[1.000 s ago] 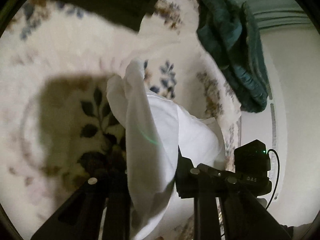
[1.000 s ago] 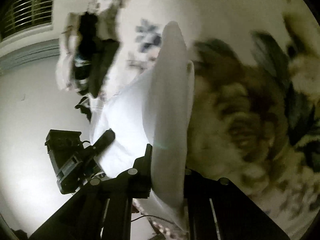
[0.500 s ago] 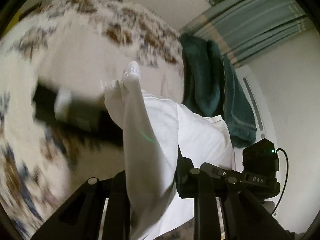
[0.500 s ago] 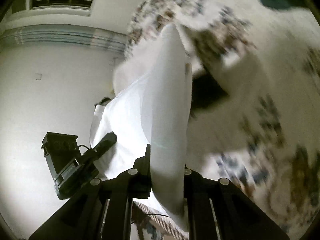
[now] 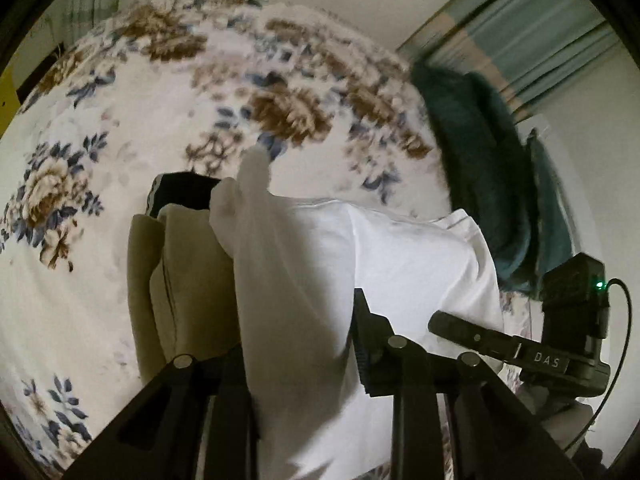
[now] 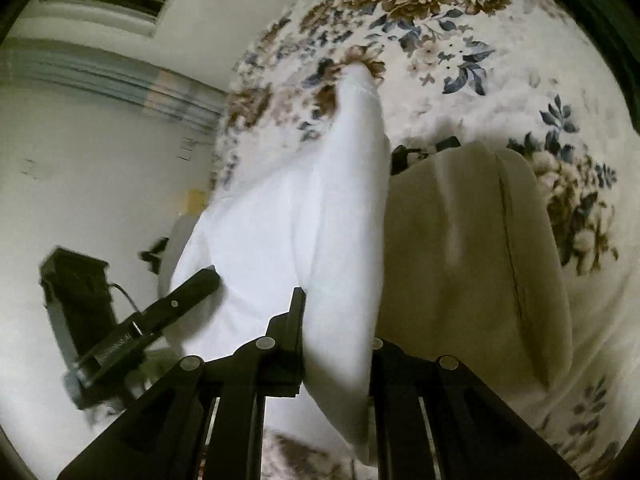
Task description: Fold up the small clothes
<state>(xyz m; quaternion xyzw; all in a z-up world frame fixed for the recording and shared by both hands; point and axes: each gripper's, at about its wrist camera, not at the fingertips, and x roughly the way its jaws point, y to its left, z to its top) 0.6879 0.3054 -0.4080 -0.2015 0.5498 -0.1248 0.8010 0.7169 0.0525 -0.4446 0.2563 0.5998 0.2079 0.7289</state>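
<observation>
Hidden and fuzzy bits around the two grippers

The white cloth [image 5: 400, 264] drapes over the left gripper [image 5: 296, 344], so its left finger tip is covered, and I cannot tell if the pads press the cloth. The cloth's bottom end runs off the picture's lower edge. In the right wrist view the same cloth [image 6: 280, 232] covers the tips of the right gripper [image 6: 336, 340] too. A beige folded cloth [image 5: 184, 280] lies partly behind the white one. Beyond it, a small black thing [image 5: 180, 196] peeks out, too hidden to name. The far flowers on the bedspread [image 5: 120, 128] look smeared.
</observation>
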